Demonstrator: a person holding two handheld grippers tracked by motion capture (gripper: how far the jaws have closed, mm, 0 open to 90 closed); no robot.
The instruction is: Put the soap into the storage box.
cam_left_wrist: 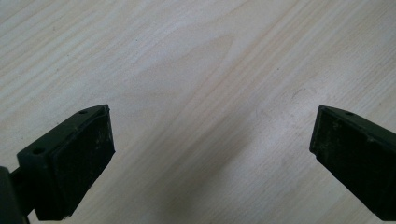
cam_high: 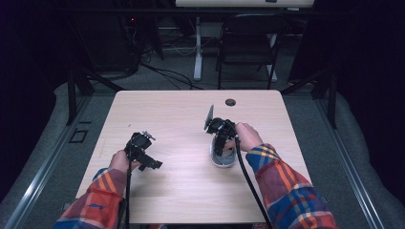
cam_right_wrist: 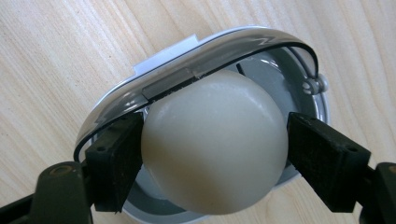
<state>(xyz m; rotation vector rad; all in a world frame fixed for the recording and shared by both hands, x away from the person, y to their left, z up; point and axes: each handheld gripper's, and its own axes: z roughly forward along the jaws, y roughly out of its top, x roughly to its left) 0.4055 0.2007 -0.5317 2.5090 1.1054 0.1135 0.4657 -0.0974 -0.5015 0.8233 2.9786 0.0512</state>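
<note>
White egg [cam_right_wrist: 214, 142] sits clamped between the right gripper [cam_right_wrist: 215, 149] jaws — left gripper [cam_left_wrist: 210, 154] gapes, holding nothing.

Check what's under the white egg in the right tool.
Under the smooth white egg sits a grey round slicer-like tray with a hinged frame. The egg covers the tray's middle.

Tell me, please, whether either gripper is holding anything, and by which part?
The right gripper grips a white egg across its sides, over a grey hinged case. The left gripper is open above the bare table.
</note>
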